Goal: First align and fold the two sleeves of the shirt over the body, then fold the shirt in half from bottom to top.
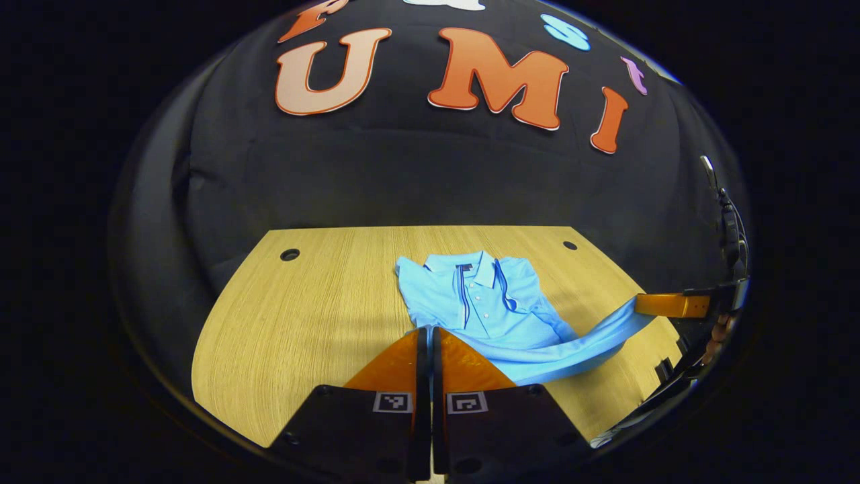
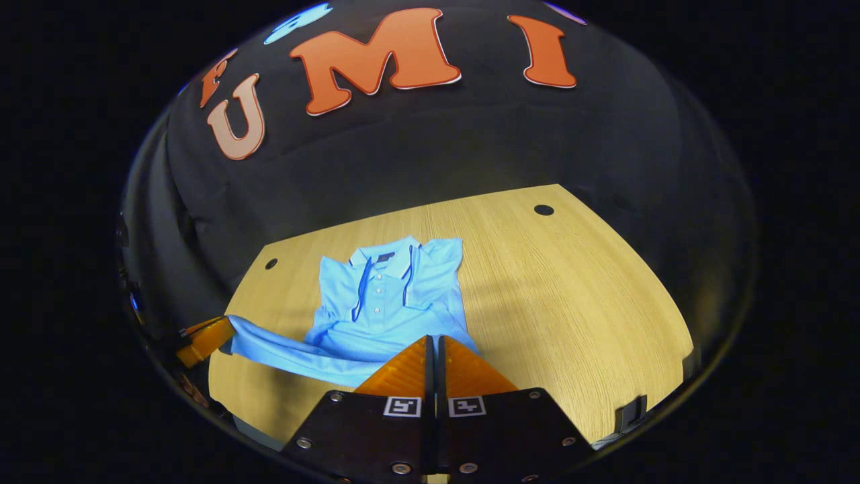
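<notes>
Both tongs, left [image 1: 425, 331] and right [image 2: 432, 338], pinched the shirt's [image 1: 480, 299] lifted hem [image 1: 571, 353], collar lying straight ahead across the bench [image 1: 302, 316].

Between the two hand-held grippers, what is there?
The shirt's lifted bottom hem stretches from the left hand-held gripper to the right one, seen in both gripper views.

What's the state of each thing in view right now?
shirt: collar end flat on the table, buttoned placket up; bottom hem lifted off the wood and stretched between the two grippers.
left gripper: shut on the hem's corner.
right gripper: shut on the hem's other corner; also seen from the side in the left gripper view.
table: bare wood around the shirt.
</notes>
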